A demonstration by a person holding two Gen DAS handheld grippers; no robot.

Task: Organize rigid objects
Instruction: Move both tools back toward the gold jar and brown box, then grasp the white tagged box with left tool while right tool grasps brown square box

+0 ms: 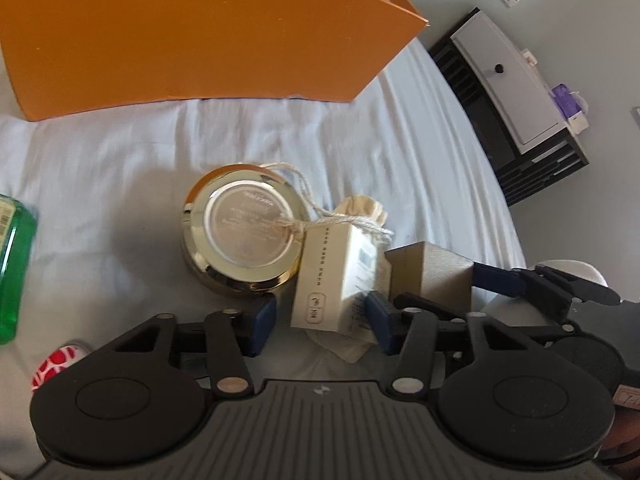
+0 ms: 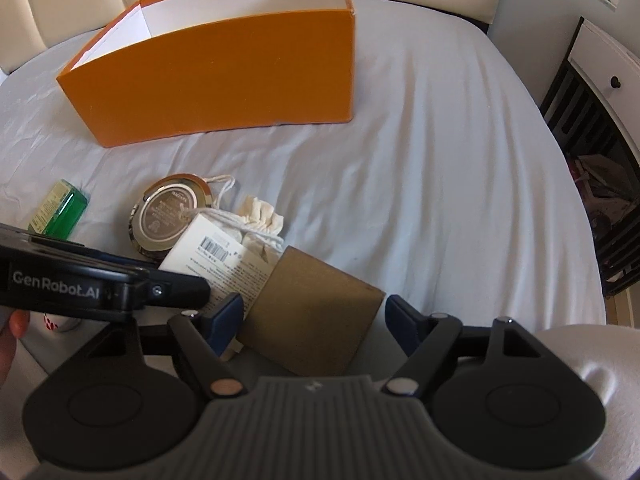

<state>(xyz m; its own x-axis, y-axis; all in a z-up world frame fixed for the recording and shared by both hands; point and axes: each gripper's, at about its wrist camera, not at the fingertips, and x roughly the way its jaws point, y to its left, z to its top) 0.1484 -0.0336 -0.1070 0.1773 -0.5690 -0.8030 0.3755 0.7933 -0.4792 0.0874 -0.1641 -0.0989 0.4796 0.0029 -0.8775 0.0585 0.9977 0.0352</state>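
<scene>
An open orange box (image 2: 224,76) stands on the bed, also in the left wrist view (image 1: 192,36). A gold round tin (image 1: 240,236) lies in front of it, next to a white carton (image 1: 332,276) that rests on a cream drawstring pouch (image 1: 360,212). A brown cardboard box (image 2: 316,312) lies to the right of the carton. My left gripper (image 1: 320,320) is open, its jaws either side of the white carton. My right gripper (image 2: 316,316) is open, its jaws either side of the brown box (image 1: 432,276).
A green bottle (image 2: 60,208) lies at the left, also in the left wrist view (image 1: 12,268). A red-and-white item (image 1: 56,364) sits near the left gripper. A dark nightstand (image 1: 516,108) stands beyond the bed's right edge. The white sheet (image 2: 440,160) stretches right.
</scene>
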